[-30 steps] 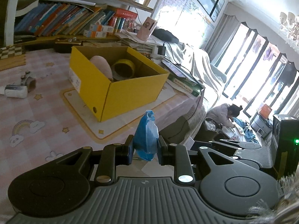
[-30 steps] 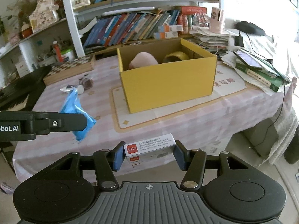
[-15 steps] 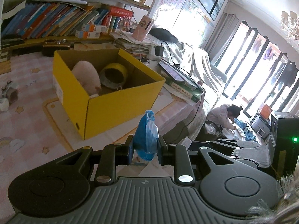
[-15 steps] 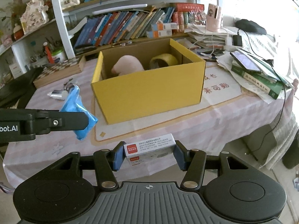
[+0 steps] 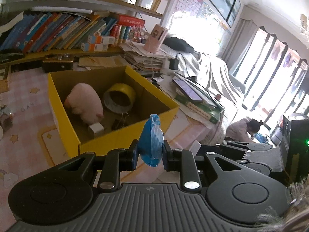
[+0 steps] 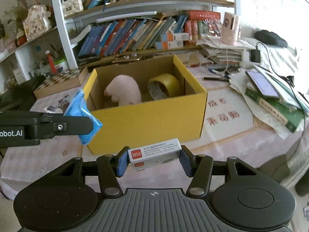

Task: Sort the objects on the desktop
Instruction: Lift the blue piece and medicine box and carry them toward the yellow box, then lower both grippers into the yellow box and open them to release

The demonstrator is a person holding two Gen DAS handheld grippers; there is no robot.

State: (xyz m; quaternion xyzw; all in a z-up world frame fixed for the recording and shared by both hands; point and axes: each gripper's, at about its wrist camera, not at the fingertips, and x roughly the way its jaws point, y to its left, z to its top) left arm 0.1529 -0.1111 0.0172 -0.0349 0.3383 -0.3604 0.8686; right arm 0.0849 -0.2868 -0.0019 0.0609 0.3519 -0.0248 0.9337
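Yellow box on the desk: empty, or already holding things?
Holding things. The yellow box is open-topped, and inside sit a pink plush toy, a yellow tape roll, a small white box and a binder clip.

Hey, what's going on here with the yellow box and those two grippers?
A person is sorting desk clutter into the yellow box. The left gripper holds a blue packet; the right gripper holds a small white carton. Both hover before the box, which already contains a pink plush toy and a tape roll.
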